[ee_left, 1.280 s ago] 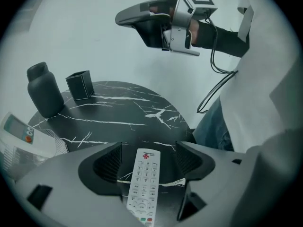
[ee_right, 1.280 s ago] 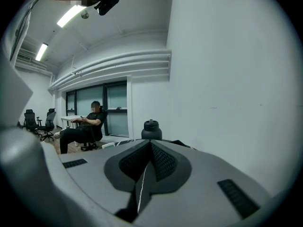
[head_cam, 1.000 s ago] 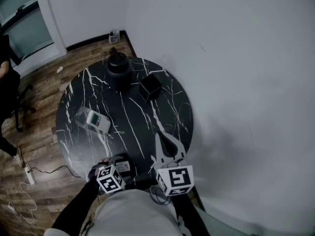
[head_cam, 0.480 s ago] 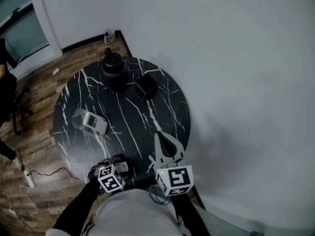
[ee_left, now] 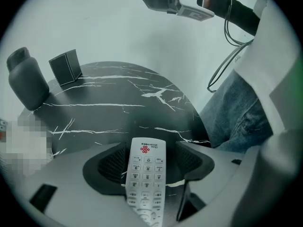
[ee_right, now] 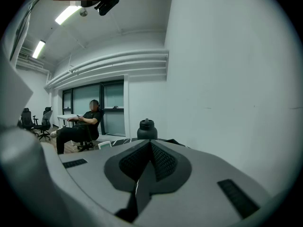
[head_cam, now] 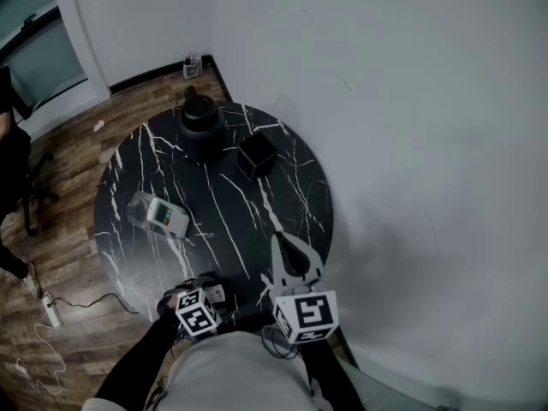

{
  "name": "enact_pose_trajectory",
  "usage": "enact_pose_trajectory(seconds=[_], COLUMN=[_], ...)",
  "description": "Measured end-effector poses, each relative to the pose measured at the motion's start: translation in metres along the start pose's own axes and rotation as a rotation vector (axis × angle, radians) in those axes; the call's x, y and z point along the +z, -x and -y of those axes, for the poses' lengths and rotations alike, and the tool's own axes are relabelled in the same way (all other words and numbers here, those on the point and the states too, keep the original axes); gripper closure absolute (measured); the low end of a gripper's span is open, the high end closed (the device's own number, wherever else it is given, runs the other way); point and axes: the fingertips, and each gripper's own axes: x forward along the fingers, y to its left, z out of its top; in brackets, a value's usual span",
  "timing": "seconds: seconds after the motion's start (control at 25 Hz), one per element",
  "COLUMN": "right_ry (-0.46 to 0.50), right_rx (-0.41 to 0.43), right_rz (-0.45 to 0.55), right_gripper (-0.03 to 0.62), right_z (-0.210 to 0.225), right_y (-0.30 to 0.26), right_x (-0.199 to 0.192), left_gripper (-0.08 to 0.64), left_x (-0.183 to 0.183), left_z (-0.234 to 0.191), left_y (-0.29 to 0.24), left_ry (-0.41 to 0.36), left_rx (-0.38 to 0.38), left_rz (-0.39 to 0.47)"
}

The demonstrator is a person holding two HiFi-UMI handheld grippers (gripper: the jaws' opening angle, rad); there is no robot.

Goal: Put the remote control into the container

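Left claw (ee_left: 150, 162): hovered by the near rim, clenched on the remote control (ee_left: 146, 176), which stood between its jaws with the keypad toward the camera.
Remote print: bore a red knot logo at the far end beside a line too small to read, with numbered keys below.
Right claw (ee_right: 151, 148): clenched on nothing, jaws pressed together, just right of the left one.
Worktop (head_cam: 231, 221): round black marble with white veins; lay bare between the claws and the farther things; ran near the wall (head_cam: 411, 144) along its right rim.
Container (head_cam: 157, 213): clear, near the left rim, well apart from the remote control; held something white.
Black box (head_cam: 256, 154): stood beyond the middle.
Dark flask (head_cam: 202, 122): stood at the far rim, left of the box.
Since earlier: kept both claws at much the same spot; left every thing on the worktop where it had been.
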Motion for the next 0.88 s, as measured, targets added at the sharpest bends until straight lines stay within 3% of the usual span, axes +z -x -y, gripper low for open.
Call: enact_pose_trajectory(seconds=[0.2, 0.76, 0.88], right_ry=[0.002, 0.006, 0.005], right_rx=[-0.001, -0.004, -0.002], right_rz=[-0.002, 0.0, -0.006], right_gripper=[0.588, 0.588, 0.588], right_z=[0.0003, 0.0027, 0.0017], right_y=[-0.0008, -0.0016, -0.0014], right_x=[-0.0003, 0.001, 0.0003], left_gripper=[0.301, 0.305, 0.307], left_x=[-0.0016, -0.0026, -0.001], left_z=[-0.0038, -0.0036, -0.0018], left_y=[0.0003, -0.0042, -0.0037], left_ry=[-0.004, -0.011, -0.059], left_rx=[0.02, 0.018, 0.035], left_rz=[-0.01, -0.035, -0.026])
